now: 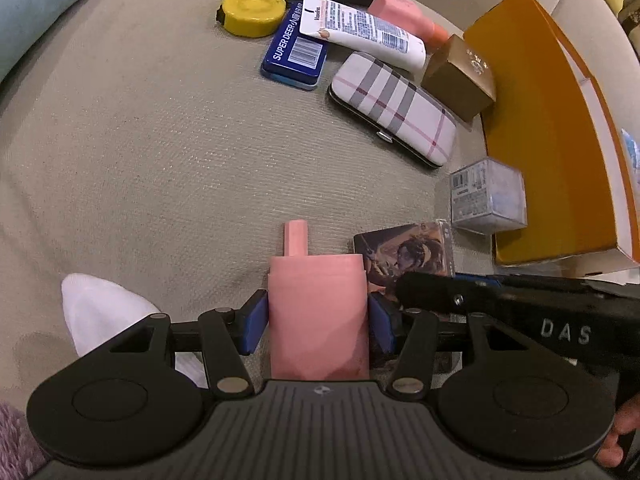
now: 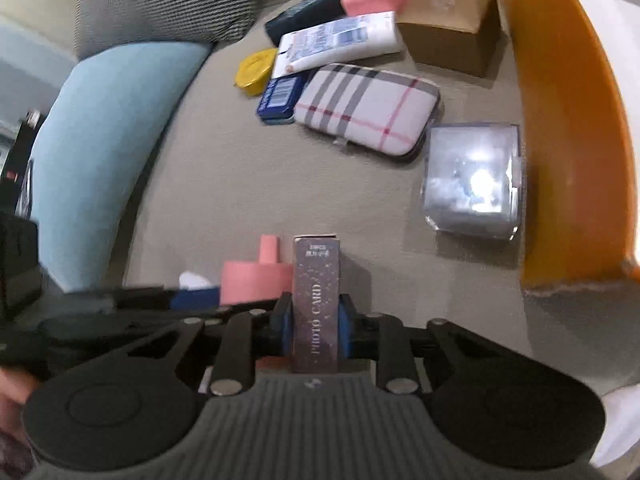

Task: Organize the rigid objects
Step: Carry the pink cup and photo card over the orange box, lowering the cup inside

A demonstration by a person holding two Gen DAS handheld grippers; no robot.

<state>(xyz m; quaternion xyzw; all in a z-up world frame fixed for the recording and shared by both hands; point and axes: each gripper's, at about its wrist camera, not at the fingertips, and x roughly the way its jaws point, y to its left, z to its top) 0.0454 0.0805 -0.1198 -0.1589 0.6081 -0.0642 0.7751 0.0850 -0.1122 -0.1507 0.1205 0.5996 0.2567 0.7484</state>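
Note:
In the left wrist view my left gripper (image 1: 318,312) is shut on a pink bottle (image 1: 316,292) with a spout cap, its blue pads (image 1: 256,320) pressing both sides. The bottle points away over the beige cushion (image 1: 160,160). In the right wrist view my right gripper (image 2: 315,320) is shut on a dark photo card box (image 2: 316,280), held narrow side up between the blue pads (image 2: 344,328). The pink bottle (image 2: 256,280) sits just left of it. The same card box (image 1: 404,256) shows right of the bottle, under the right gripper's black finger (image 1: 440,292).
An open orange box (image 1: 552,140) stands at the right. Beside it lie a clear box (image 1: 486,196), a gold box (image 1: 460,76) and a plaid case (image 1: 394,108). Farther back are a white tube (image 1: 360,30), blue tin (image 1: 294,54) and yellow tape measure (image 1: 252,12). A white sock (image 1: 100,312) lies left.

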